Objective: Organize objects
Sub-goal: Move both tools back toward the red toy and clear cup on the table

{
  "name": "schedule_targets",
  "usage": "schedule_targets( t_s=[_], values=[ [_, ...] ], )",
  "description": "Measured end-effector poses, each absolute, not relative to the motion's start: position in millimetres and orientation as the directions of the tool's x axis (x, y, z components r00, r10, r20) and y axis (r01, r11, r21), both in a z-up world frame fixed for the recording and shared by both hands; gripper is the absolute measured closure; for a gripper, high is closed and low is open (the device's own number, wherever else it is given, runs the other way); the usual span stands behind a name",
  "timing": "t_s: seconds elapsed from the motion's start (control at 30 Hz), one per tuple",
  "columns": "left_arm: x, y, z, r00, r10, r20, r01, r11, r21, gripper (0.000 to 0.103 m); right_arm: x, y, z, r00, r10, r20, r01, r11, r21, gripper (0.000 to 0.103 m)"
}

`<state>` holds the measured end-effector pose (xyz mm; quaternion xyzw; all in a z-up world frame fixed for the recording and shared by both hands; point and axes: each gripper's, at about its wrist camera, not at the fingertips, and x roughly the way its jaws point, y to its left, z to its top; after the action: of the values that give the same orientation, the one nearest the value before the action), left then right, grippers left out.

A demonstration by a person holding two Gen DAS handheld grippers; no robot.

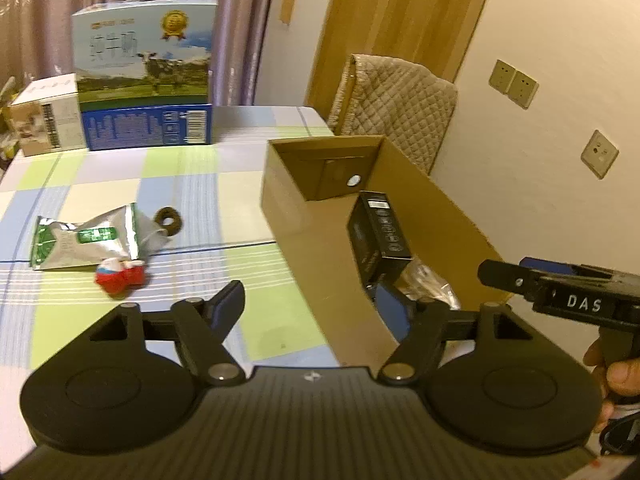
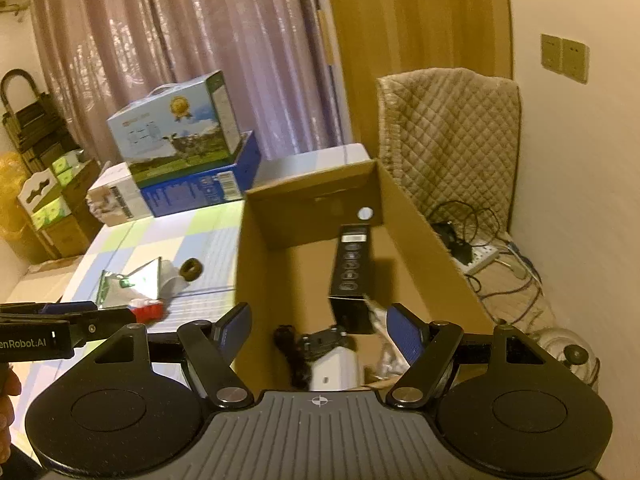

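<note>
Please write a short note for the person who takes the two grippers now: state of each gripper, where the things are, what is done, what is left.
Left gripper: open, nothing between its fingers, near the cardboard box.
Right gripper: open, empty, over the box opening.
Done: a black carton leans inside the box; a dark gadget and some clear plastic wrap also lie at the bottom.
Left: on the checked tablecloth, the silver and green pouch, the red and white toy and the small brown ring.
Next is probably the toy, which lies nearest the left gripper.
</note>
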<state>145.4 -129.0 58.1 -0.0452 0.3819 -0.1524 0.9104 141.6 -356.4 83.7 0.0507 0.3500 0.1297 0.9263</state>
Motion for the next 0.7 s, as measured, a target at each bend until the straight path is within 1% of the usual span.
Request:
schedule_targets(
  t_s=[0.13,0.2,0.27,0.37,0.57,0.7],
  values=[
    [138,-110,63,0.679,-0.28,-0.679,0.219,0.96,-0.176,0.024,140,-339,86,0.716,0.3,-0.631,-0.236,0.954,0.185,0.031],
    [136,-101,66,0.687,-0.263,-0.677,0.205,0.964,-0.167,0.018,140,-329,87,0.711,0.313,-0.63,-0.254,0.949,0.185,0.031],
    [134,-90,69,0.696,-0.245,-0.675,0.192,0.969,-0.154,0.016,140,-318,86,0.703,0.328,-0.631,-0.274,0.944,0.185,0.031],
    [130,-72,72,0.709,-0.218,-0.67,0.17,0.976,-0.137,0.011,140,-302,84,0.692,0.349,-0.632,-0.302,0.935,0.186,0.031],
    [126,-32,75,0.728,-0.153,-0.669,0.11,0.988,-0.107,0.004,143,-270,81,0.667,0.393,-0.633,-0.355,0.915,0.194,0.031],
    [125,0,77,0.737,-0.101,-0.668,0.057,0.995,-0.087,0.001,141,-249,80,0.651,0.422,-0.631,-0.395,0.898,0.193,0.031]
  ],
)
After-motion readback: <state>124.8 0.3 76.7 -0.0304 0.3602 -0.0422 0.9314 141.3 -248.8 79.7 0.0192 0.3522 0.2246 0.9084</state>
